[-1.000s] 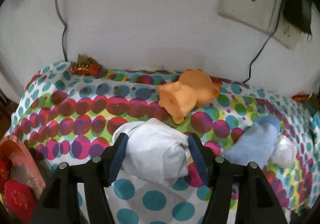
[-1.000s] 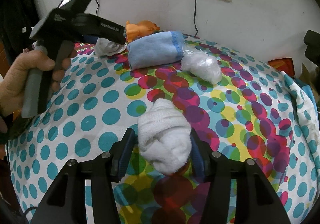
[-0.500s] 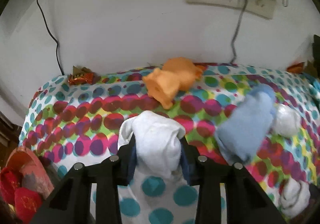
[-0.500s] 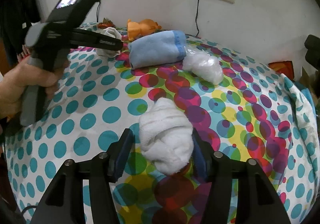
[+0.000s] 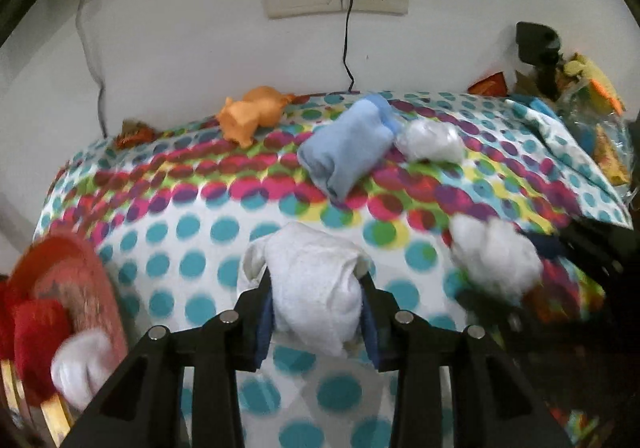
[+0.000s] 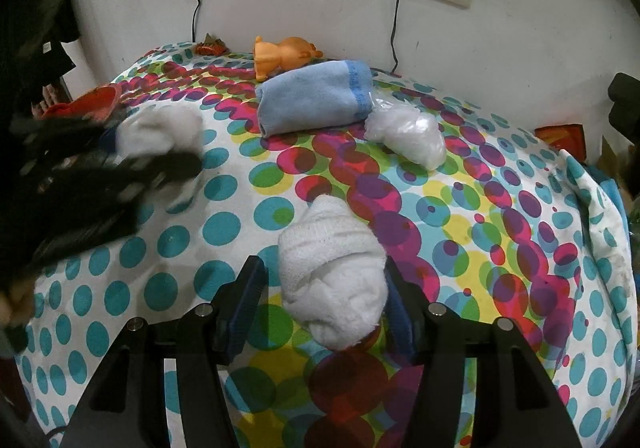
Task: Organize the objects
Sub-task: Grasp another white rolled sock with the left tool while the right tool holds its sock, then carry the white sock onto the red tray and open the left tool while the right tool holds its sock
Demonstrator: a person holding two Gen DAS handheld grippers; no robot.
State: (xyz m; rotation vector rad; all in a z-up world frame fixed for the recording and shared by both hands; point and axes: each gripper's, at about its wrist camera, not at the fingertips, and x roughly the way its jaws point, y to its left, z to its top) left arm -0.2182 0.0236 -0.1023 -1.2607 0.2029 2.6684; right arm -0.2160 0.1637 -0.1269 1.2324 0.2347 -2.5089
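White, soft rolled cotton sock (image 5: 316, 288) is pinched across its middle by the left gripper (image 5: 318, 324); a second white sock bundle (image 6: 334, 280) sits between the right gripper's (image 6: 324, 308) half-closed fingers; both are judged light, compressible.

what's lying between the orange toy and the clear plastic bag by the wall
The rolled blue towel lies between the orange toy and the plastic bag, touching the bag; the right wrist view shows it clearest.

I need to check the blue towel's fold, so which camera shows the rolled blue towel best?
The right wrist view: the blue towel lies side-on, sharp, with its darker hem visible. The left wrist view shows it end-on and slightly blurred.
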